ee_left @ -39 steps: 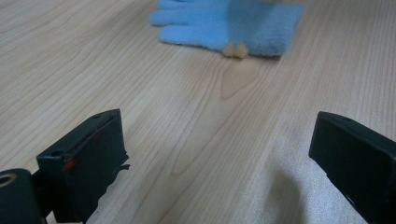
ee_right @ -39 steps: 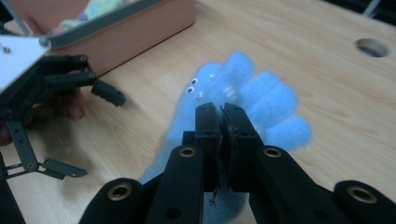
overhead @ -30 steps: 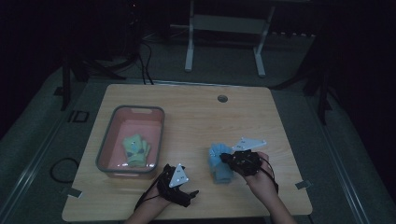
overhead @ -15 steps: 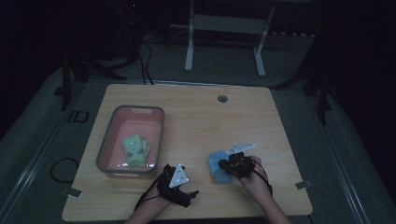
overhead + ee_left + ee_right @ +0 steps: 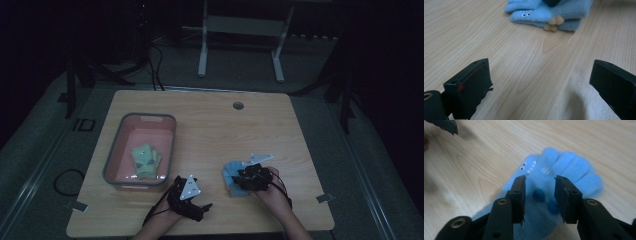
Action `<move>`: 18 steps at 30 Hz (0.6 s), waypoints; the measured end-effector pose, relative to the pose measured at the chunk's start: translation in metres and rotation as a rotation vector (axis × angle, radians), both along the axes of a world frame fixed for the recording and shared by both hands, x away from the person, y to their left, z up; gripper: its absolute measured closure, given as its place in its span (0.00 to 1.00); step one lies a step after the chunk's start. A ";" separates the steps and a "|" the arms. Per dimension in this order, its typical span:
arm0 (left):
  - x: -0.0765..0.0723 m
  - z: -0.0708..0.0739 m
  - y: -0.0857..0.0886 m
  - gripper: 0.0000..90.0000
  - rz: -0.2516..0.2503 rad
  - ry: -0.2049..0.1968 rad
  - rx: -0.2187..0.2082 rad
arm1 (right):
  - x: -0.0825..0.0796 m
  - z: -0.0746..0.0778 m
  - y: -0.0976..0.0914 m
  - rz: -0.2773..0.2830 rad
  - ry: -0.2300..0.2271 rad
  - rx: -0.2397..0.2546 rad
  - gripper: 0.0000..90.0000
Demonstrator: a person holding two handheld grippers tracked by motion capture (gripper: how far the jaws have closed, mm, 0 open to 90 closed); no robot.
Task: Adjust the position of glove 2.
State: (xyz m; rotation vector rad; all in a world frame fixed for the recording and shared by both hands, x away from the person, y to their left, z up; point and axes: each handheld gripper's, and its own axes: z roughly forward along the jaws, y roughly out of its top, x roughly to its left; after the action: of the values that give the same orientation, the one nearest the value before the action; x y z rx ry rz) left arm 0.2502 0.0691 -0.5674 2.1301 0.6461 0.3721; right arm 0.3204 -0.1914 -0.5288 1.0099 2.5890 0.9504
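Note:
A pair of light blue gloves (image 5: 230, 173) with small eyes lies stacked on the wooden table (image 5: 210, 130), front right of the middle. My right gripper (image 5: 240, 178) hangs just over the blue gloves (image 5: 574, 170). Its jaws have just been opening, and the right gripper (image 5: 540, 180) now stands partly open with the fabric below the pads, not pinched. My left gripper (image 5: 202, 200) rests low near the front edge, pointing at the blue gloves (image 5: 554, 11). In its own view the left gripper (image 5: 539, 67) is wide open, with bare wood between the jaws.
A pink bin (image 5: 112, 155) stands at the table's left and holds green gloves (image 5: 146, 161). A round cable hole (image 5: 238, 105) sits near the far edge. Beyond the table are a white stand (image 5: 240, 25) and dark floor.
My right gripper has sunk toward the table with the blue gloves and its jaws have parted. The left gripper has stayed where it was.

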 end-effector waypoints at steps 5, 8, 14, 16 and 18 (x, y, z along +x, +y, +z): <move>-0.002 0.000 0.000 0.04 0.002 -0.033 -0.002 | -0.001 0.010 -0.005 0.010 -0.019 0.038 0.41; -0.002 0.000 -0.002 0.04 0.018 -0.053 0.013 | 0.001 0.013 -0.010 0.029 -0.003 0.073 0.25; -0.002 0.002 -0.002 0.04 0.053 -0.030 0.008 | 0.002 0.014 -0.019 0.028 -0.001 0.117 0.16; -0.003 0.003 -0.003 0.04 0.048 -0.024 0.020 | 0.003 0.013 -0.022 0.019 -0.011 0.111 0.16; -0.004 0.004 -0.005 0.04 0.042 -0.017 0.021 | 0.003 0.014 -0.025 0.028 -0.019 0.117 0.16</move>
State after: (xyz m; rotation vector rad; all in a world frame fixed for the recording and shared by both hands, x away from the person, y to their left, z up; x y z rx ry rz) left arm 0.2459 0.0639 -0.5634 2.1342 0.6814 0.4213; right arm 0.3238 -0.2166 -0.5146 0.9896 2.5649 1.1248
